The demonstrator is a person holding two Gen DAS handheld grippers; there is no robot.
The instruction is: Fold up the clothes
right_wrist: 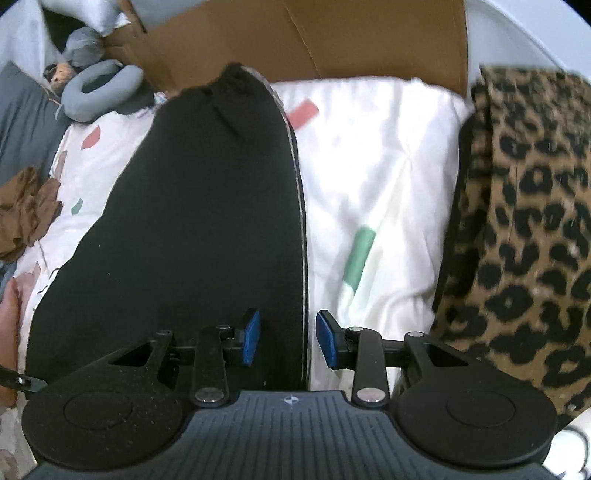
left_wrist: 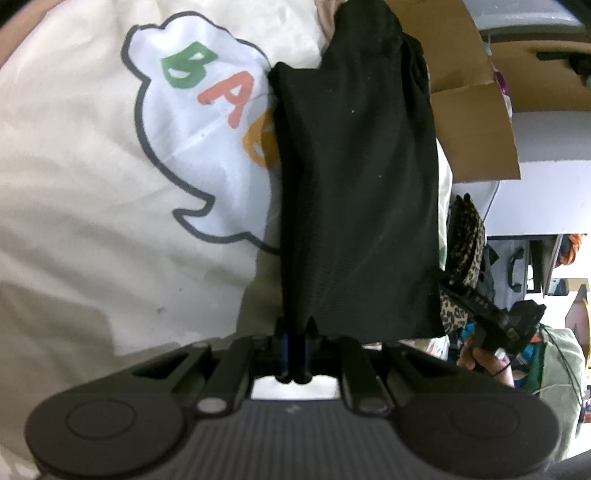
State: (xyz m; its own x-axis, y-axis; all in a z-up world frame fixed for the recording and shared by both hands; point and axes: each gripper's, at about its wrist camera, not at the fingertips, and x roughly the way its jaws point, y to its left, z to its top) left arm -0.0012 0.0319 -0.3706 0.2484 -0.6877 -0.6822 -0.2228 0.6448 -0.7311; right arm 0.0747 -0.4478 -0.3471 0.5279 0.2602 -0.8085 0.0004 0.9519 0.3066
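1. We have the left gripper [left_wrist: 295,334] pinched on the hem of the black garment [left_wrist: 354,192], which hangs over a cream printed shirt [left_wrist: 92,184].
2. Right gripper [right_wrist: 288,338]: pads apart, astride the garment's edge [right_wrist: 184,221], above a white bedcover [right_wrist: 380,177].
3. Handling est.: light, limp knit; we'd grip hem/corners.
4. Obstacles: leopard-print cloth [right_wrist: 524,229] just beside; cardboard box [right_wrist: 314,33] behind; brown cloth [right_wrist: 26,210] further off.

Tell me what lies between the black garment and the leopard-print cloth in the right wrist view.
Only a bare stretch of the white bedcover with coloured patches, seen in the right wrist view, separates the black garment from the leopard-print cloth.
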